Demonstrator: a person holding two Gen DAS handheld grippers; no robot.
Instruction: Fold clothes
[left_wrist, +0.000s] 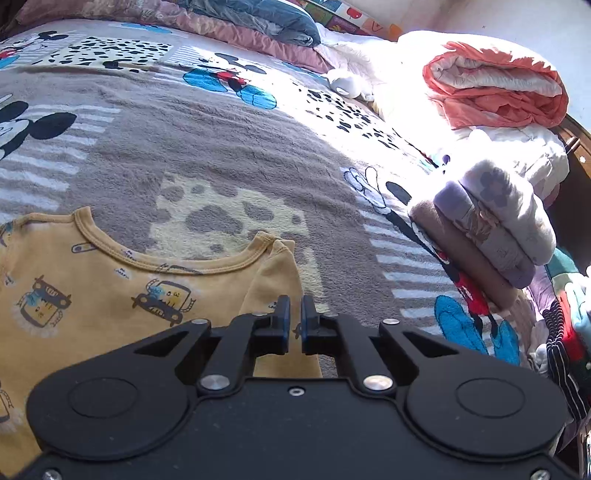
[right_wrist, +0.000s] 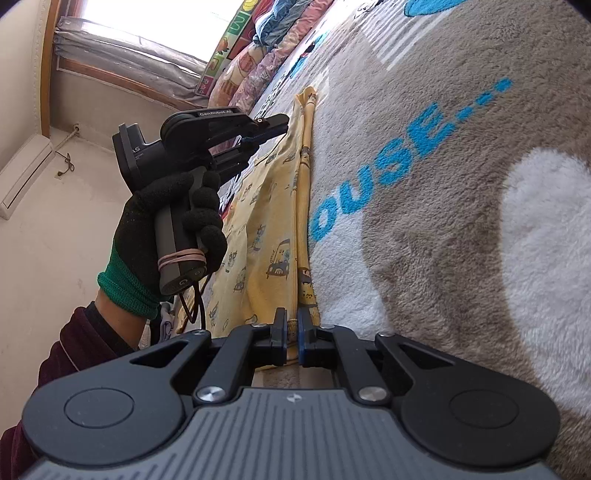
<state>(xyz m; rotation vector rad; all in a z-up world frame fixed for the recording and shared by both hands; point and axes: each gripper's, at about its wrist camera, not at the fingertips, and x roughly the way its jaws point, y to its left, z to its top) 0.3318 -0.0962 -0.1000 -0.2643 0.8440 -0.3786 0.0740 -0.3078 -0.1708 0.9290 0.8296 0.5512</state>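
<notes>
i am holding my right gripper (right_wrist: 292, 328) low over the bed, its jaws pressed together and pinching the ribbed edge of the yellow shirt (right_wrist: 258, 236) right at my fingertips. from there the shirt is running away from me along the fleece blanket (right_wrist: 424, 258), with the pinched edge lying folded in a narrow band beside the blue lettering (right_wrist: 402, 162) woven into the pile.

my left gripper (left_wrist: 294, 314) is hovering just above the same shirt (left_wrist: 92, 295), which is lying flat on the blanket (left_wrist: 221, 147) with its neckline facing away from me and one sleeve (left_wrist: 273, 266) folded in near my tips. those jaws are drawn nearly together with only a thin slit between the blue pads; i cannot make out any cloth caught in that slit.

in the right wrist view, the person's gloved left hand (right_wrist: 166, 229) is gripping the handle of that left gripper (right_wrist: 273, 129), whose tips are hanging over the far part of the shirt.

further out to my right, a stack of folded clothes (left_wrist: 491, 229) is sitting near the bed's edge. beyond it a rolled orange quilt (left_wrist: 495, 92) is resting on white bedding, and folded quilts (left_wrist: 251, 22) are lining the far side.
</notes>
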